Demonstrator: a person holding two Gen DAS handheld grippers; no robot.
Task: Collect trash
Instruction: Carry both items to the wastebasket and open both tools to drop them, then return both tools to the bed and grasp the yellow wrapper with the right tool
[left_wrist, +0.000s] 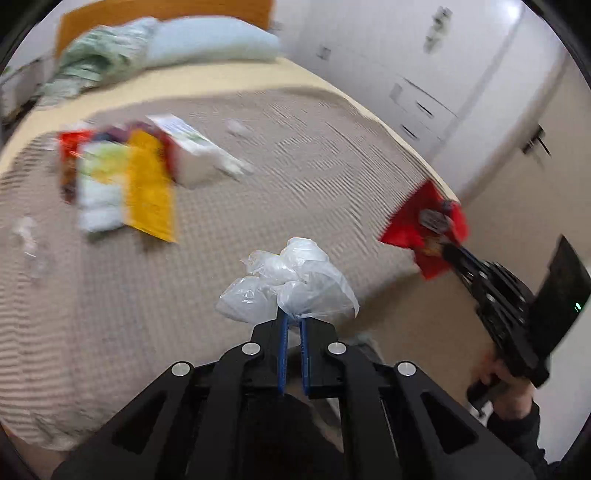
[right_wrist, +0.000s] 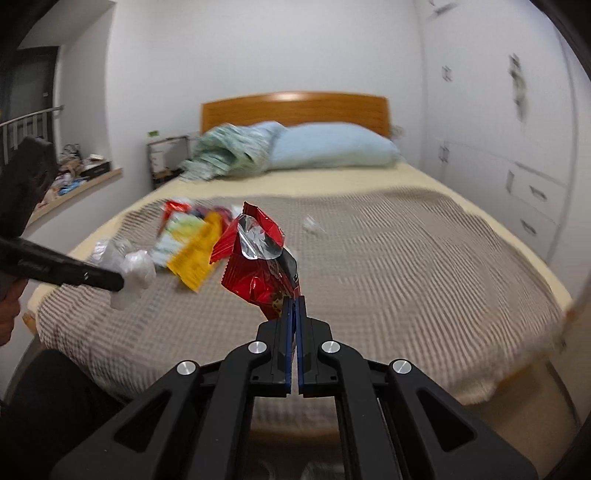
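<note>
My left gripper (left_wrist: 293, 317) is shut on a crumpled clear plastic bag (left_wrist: 291, 284) and holds it above the bed's near edge. It also shows in the right wrist view (right_wrist: 135, 273). My right gripper (right_wrist: 294, 302) is shut on a red foil snack bag (right_wrist: 258, 254), lifted above the grey blanket (right_wrist: 406, 277). The red bag also shows at the right in the left wrist view (left_wrist: 424, 229). A pile of wrappers, with a yellow packet (left_wrist: 149, 188) and a white box (left_wrist: 192, 151), lies on the blanket. Small clear scraps (left_wrist: 236, 127) (left_wrist: 27, 240) lie near it.
A blue pillow (right_wrist: 332, 147) and a green patterned cloth (right_wrist: 225, 151) lie at the wooden headboard (right_wrist: 295, 107). White wardrobe doors and drawers (right_wrist: 528, 192) stand right of the bed. A cluttered sill (right_wrist: 77, 173) and a nightstand (right_wrist: 166, 158) are on the left.
</note>
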